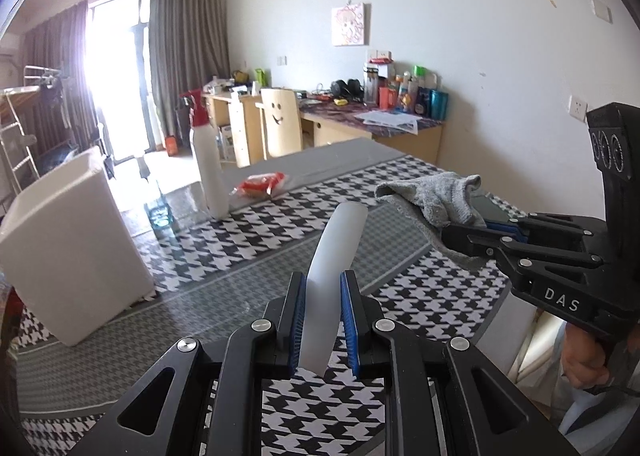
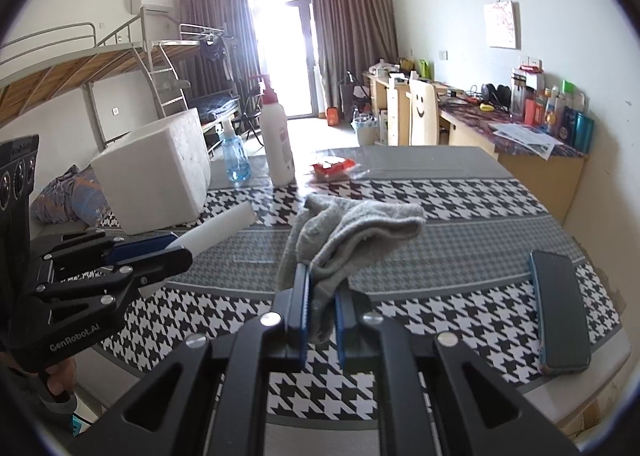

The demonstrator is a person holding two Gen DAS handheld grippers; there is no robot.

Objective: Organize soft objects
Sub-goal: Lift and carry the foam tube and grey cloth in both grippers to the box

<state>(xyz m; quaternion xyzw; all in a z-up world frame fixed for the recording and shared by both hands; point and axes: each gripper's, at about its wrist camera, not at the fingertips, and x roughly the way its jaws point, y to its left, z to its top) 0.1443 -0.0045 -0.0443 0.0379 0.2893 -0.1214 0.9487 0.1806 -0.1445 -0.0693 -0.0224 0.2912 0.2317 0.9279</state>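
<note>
Houndstooth table: white box, spray bottle, phone.

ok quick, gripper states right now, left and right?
Left gripper: closed on the white foam strip, lifted clear of the table.
Right gripper: closed on the grey sock, also off the table.

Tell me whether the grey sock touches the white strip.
Apart. The right wrist view shows the grey sock and the white strip with patterned table between them.
</note>
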